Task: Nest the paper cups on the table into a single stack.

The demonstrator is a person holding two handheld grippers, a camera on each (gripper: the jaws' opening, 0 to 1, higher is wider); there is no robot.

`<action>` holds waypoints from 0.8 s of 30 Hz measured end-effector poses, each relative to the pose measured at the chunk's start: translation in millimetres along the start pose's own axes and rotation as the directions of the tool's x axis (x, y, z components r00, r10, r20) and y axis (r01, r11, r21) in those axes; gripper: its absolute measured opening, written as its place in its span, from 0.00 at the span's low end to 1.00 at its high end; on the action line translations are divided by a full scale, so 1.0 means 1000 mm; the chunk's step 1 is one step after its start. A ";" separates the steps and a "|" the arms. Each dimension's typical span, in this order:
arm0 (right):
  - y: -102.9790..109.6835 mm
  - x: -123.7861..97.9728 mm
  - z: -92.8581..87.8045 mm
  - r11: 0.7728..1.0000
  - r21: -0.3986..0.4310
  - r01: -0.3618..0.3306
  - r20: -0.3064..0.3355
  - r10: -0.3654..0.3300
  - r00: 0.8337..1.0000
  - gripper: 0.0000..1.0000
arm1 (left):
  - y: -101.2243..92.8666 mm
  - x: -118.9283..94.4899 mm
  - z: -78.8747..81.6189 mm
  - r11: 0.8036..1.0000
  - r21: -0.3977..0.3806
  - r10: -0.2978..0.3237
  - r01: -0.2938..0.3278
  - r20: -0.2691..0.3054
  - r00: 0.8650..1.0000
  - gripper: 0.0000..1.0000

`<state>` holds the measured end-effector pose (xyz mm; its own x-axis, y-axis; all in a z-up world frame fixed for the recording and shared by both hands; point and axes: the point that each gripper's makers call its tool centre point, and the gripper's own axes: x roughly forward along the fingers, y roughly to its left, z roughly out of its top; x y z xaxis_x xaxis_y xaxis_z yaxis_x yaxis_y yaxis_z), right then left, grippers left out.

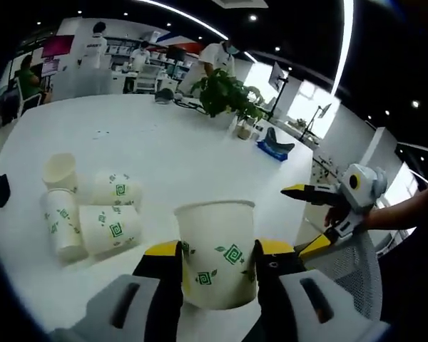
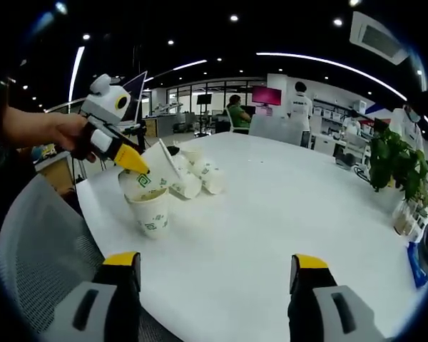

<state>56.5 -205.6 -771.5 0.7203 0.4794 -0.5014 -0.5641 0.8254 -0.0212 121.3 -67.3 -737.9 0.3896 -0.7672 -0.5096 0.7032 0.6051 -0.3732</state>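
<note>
The left gripper (image 1: 220, 258), black-jawed with yellow tips, is closed on one white paper cup with a green square-spiral and leaf print (image 1: 217, 251). This held cup stands upright, mouth up, its long axis vertical, at the near edge of the white table (image 1: 171, 153). In the right gripper view the same cup (image 2: 151, 209) stands at the table's rim by a grey mesh chair back (image 2: 36, 242), with the left gripper's yellow tip just above its mouth.

Beyond the held cup, farther in on the table, lies a cluster of four white paper cups with the same green print (image 1: 85, 210). One stands upright with its mouth up; the other three lie on their sides, long axes roughly level with the tabletop, touching one another. The only marking is the green spiral emblem; no lettering can be read.

The right gripper (image 2: 217, 274) hovers over the table edge, its two yellow-tipped jaws spread wide and holding nothing.

Far past the cluster, a green potted plant (image 1: 228, 96) stands on the table.
</note>
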 end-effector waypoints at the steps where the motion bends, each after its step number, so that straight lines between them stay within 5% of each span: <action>1: 0.000 0.000 0.000 1.000 0.001 0.000 0.000 0.000 1.000 0.87 | 0.000 0.000 -0.001 1.000 0.003 0.001 -0.001 -0.003 1.000 0.39; 14: 0.005 0.001 0.009 0.999 -0.004 -0.035 0.011 0.035 0.999 0.87 | -0.002 0.001 -0.003 1.000 0.029 0.001 0.000 -0.017 1.000 0.39; 24: 0.017 0.004 0.076 0.992 0.056 -0.115 0.154 0.105 0.982 0.74 | -0.003 0.000 -0.003 0.999 0.046 -0.002 0.003 -0.017 1.000 0.38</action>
<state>80.5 -166.6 -708.6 0.7107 0.6036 -0.3614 -0.6195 0.7803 0.0851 117.6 -68.2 -739.0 0.3781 -0.7650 -0.5215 0.7313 0.5922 -0.3385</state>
